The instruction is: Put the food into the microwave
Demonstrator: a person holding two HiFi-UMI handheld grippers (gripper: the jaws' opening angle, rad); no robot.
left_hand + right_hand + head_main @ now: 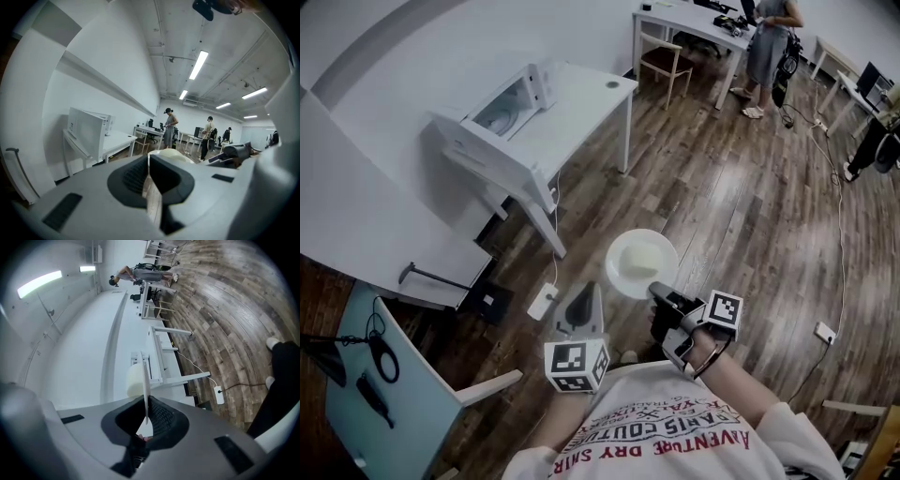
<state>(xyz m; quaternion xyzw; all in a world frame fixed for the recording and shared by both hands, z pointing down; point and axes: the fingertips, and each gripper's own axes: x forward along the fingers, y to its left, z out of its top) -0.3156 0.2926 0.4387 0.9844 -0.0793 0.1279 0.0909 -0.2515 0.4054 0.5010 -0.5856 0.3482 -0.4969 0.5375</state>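
The right hand-held gripper (662,293) is clamped on the near rim of a white plate (661,265), held level above the wooden floor (750,216). A pale rounded piece of food (637,256) sits on the plate. The left hand-held gripper (585,298), just beside it, has its jaws pressed together with nothing between them. The microwave (502,112) stands open-doored on the white desk (586,89), well apart.

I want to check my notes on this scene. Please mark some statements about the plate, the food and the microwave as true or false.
1. The right tool grips the round white plate. True.
2. The pale lump of food lies on that plate. True.
3. The white microwave oven has its door shut. False: the door is open.
4. The left tool carries the food. False: it holds nothing.
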